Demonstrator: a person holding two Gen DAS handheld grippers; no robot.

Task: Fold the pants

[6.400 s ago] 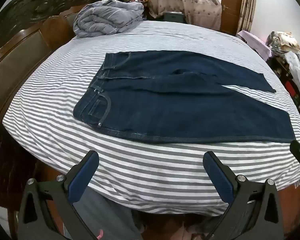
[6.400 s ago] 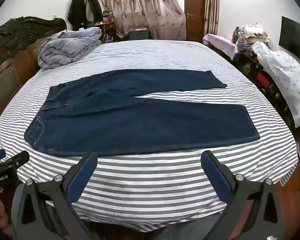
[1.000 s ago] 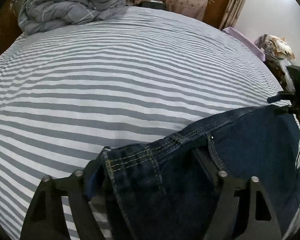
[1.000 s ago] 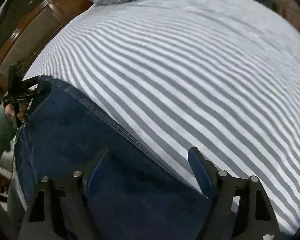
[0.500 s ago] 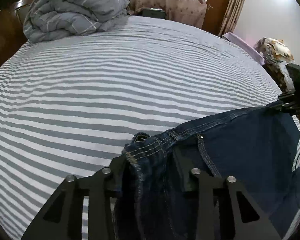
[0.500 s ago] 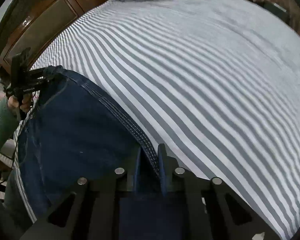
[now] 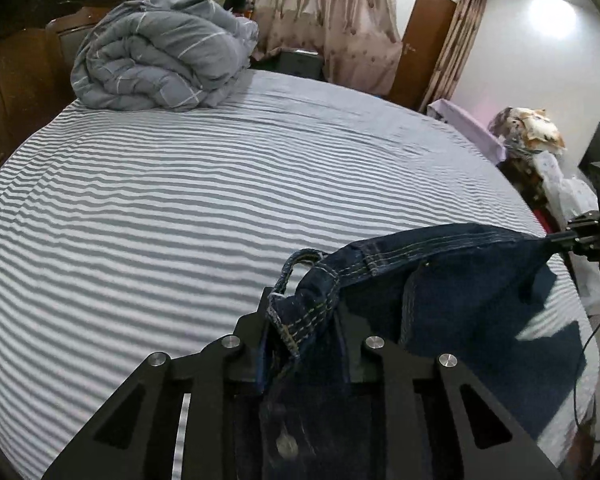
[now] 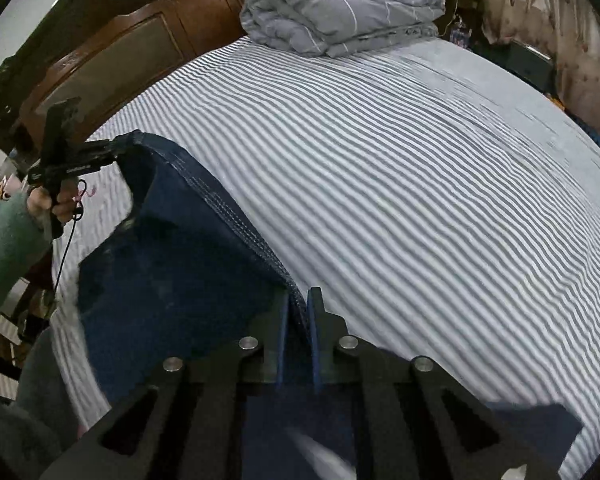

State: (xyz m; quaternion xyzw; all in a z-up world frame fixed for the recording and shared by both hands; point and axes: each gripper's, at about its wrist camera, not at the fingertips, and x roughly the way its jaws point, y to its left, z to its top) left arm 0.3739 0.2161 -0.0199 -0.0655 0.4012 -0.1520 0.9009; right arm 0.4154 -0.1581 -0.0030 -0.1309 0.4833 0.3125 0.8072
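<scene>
The dark blue jeans (image 7: 460, 292) hang stretched between my two grippers above the striped bed (image 7: 180, 200). My left gripper (image 7: 304, 320) is shut on the waistband end, with a belt loop and orange stitching bunched between its fingers. My right gripper (image 8: 298, 312) is shut on the seamed edge of the jeans (image 8: 180, 272) at the leg end. Each gripper shows in the other's view: the right one (image 7: 560, 237) at the far right, the left one (image 8: 116, 149) at the far left, held by a hand in a green sleeve.
A folded grey duvet (image 7: 160, 56) lies at the head of the bed by the dark wooden headboard (image 8: 112, 56). Curtains, a brown door (image 7: 424, 44) and cluttered furniture (image 7: 528, 136) stand beyond the bed's far and right sides.
Over six seconds the jeans went from flat on the bed to held up. In the last second both grippers closed on the fabric and lifted it higher off the sheet.
</scene>
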